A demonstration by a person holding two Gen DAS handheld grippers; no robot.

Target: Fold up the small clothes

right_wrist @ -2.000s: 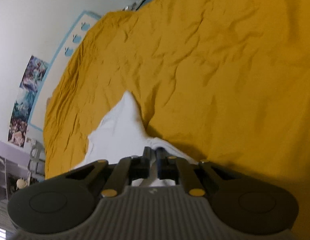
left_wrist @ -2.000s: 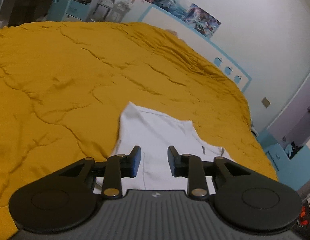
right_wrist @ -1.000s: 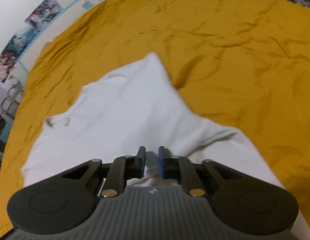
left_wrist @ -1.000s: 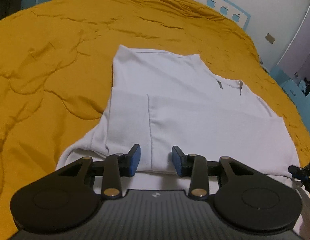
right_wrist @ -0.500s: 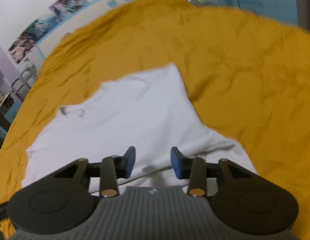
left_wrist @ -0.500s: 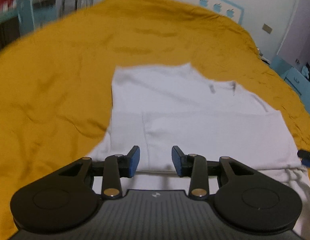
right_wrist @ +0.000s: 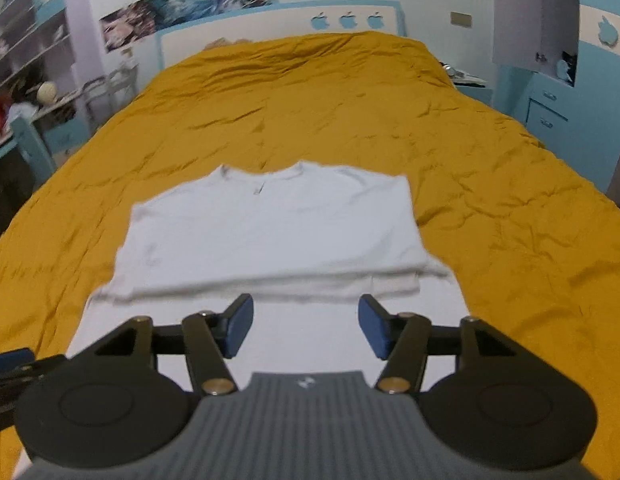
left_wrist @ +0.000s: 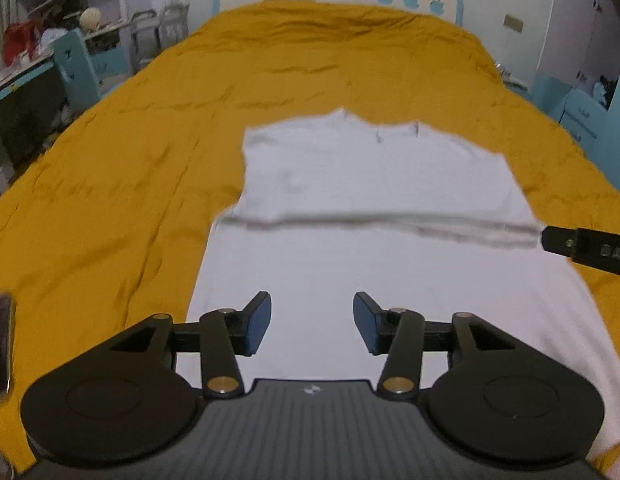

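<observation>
A desk [left_wrist: 26, 76] and shelves [right_wrist: 26, 40] stood at the far left, beside the bed [left_wrist: 122, 184] with its mustard cover. The white shirt [left_wrist: 370, 184] lay flat on the bed, collar toward the headboard [right_wrist: 270, 20], with a folded edge running straight across its middle. The left gripper [left_wrist: 312, 322] hovered over the shirt's near half, its jaws having just opened wider, nothing between them. The right gripper [right_wrist: 306, 326] hung above the fold line; its jaws had also just been opening and stood apart, empty. Blue drawers [right_wrist: 550, 112] stood at the right.
</observation>
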